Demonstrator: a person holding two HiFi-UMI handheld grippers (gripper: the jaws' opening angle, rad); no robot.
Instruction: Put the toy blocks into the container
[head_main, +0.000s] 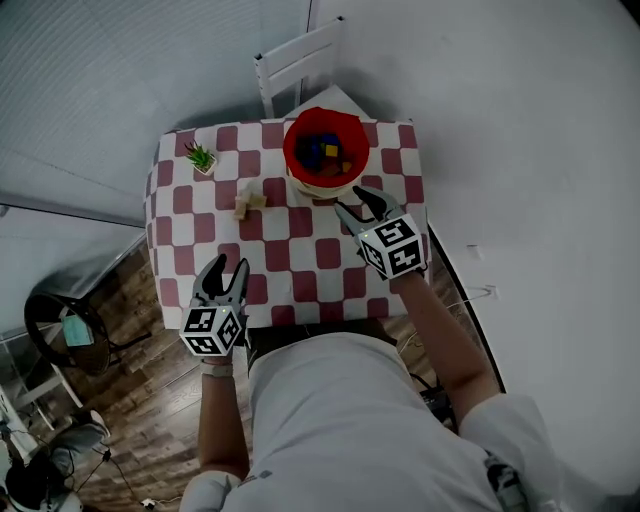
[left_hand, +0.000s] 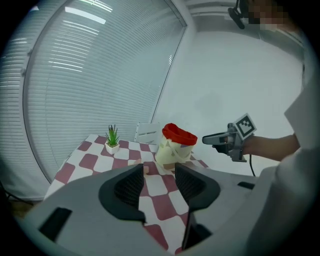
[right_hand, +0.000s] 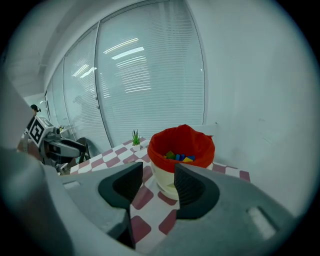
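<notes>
The container (head_main: 322, 150) is a cream bucket with a red liner at the table's far side, and several coloured toy blocks (head_main: 323, 152) lie in it. A pale wooden block (head_main: 249, 203) sits on the checked cloth to its left. My right gripper (head_main: 352, 202) hovers open and empty just in front of the container (right_hand: 182, 150), with the blocks (right_hand: 180, 157) showing inside. My left gripper (head_main: 228, 268) is open and empty over the table's near edge. In the left gripper view the wooden block (left_hand: 146, 169) lies far beyond its jaws, near the container (left_hand: 175, 145).
A small potted plant (head_main: 201, 158) stands at the table's far left corner. A white chair (head_main: 300, 60) is behind the table (head_main: 300, 250). A white wall runs along the right, and blinds along the left. Wooden floor lies below the near edge.
</notes>
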